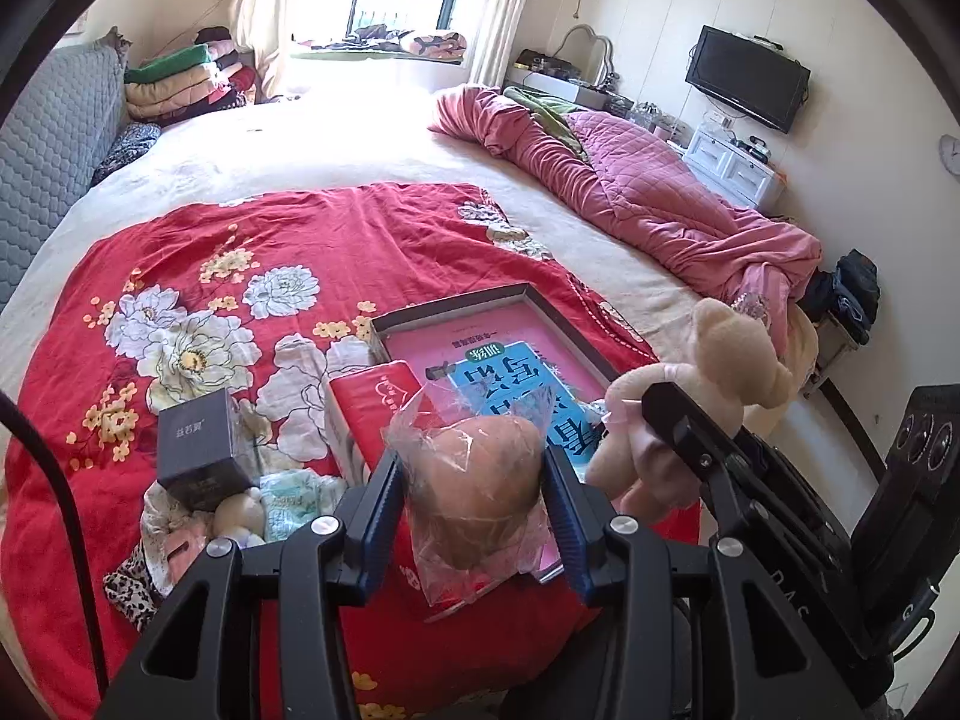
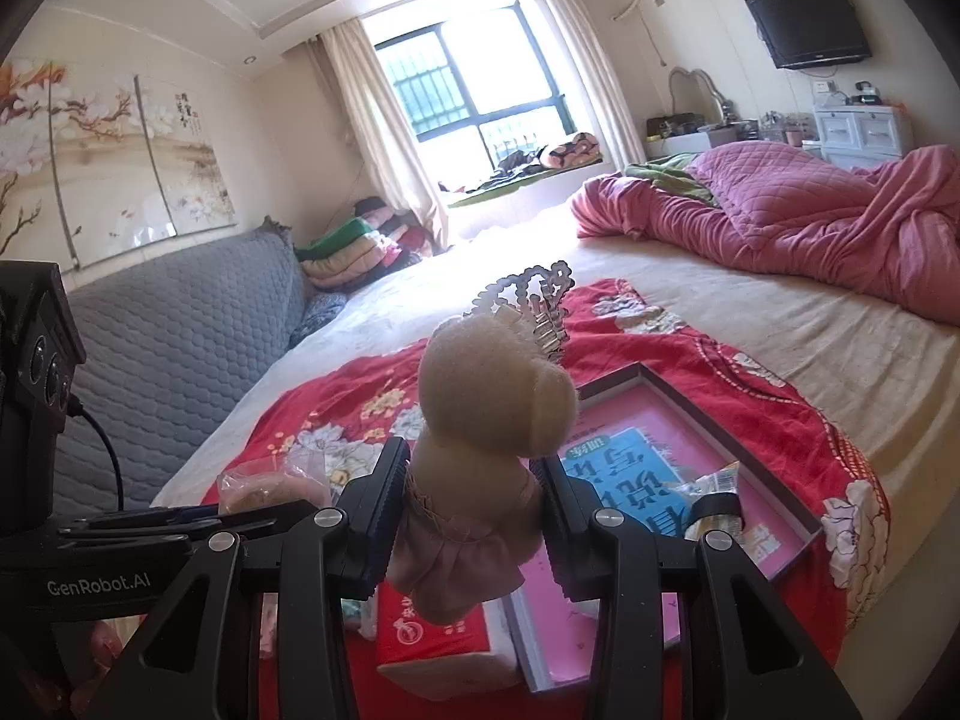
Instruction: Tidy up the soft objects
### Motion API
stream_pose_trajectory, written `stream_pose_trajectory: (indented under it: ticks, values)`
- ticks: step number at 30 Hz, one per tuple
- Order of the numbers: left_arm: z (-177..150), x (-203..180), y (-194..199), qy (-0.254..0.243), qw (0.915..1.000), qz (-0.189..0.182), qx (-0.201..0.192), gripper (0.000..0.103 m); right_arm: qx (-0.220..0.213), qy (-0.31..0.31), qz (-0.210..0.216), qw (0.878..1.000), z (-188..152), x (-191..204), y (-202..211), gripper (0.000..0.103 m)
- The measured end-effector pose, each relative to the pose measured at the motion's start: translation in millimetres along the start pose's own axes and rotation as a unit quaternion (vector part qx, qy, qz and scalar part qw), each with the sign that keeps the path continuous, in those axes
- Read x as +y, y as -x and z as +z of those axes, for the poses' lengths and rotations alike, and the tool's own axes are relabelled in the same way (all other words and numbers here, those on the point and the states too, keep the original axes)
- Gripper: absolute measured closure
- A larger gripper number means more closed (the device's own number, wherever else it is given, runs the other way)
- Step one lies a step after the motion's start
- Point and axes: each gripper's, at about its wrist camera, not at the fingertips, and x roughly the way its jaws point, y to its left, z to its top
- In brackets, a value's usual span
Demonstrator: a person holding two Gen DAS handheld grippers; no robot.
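Note:
My left gripper (image 1: 474, 474) is shut on a brown bun in a clear plastic bag (image 1: 480, 480), held above the red floral cloth (image 1: 240, 276). My right gripper (image 2: 474, 480) is shut on a cream teddy bear in a pink dress (image 2: 480, 420); the bear also shows in the left wrist view (image 1: 720, 354), right of the bun. A shallow tray (image 1: 564, 324) holds a pink sheet and a blue book (image 1: 516, 384). A second small plush toy (image 1: 240, 513) lies at the left near a dark box.
A red tissue pack (image 1: 372, 396) lies beside the tray. A dark box (image 1: 201, 450), a pale packet (image 1: 294, 498) and leopard cloth (image 1: 129, 597) lie at the left. A pink quilt (image 1: 660, 192) is heaped on the bed's right. A silver tiara (image 2: 534, 300) lies beyond the bear.

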Motion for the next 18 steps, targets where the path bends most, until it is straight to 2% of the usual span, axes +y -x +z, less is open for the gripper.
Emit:
stream_pose_trajectory:
  ticks: [13, 18]
  values:
    - [17, -37, -37, -0.029, 0.9994, -0.016, 0.009, 0.057, -0.027, -0.051, -0.072, 0.996, 6, -63, 8, 0.060]
    - [20, -46, -64, -0.039, 0.9988, -0.017, 0.025, 0.057, -0.019, -0.063, -0.096, 0.993, 3, -86, 5, 0.060]
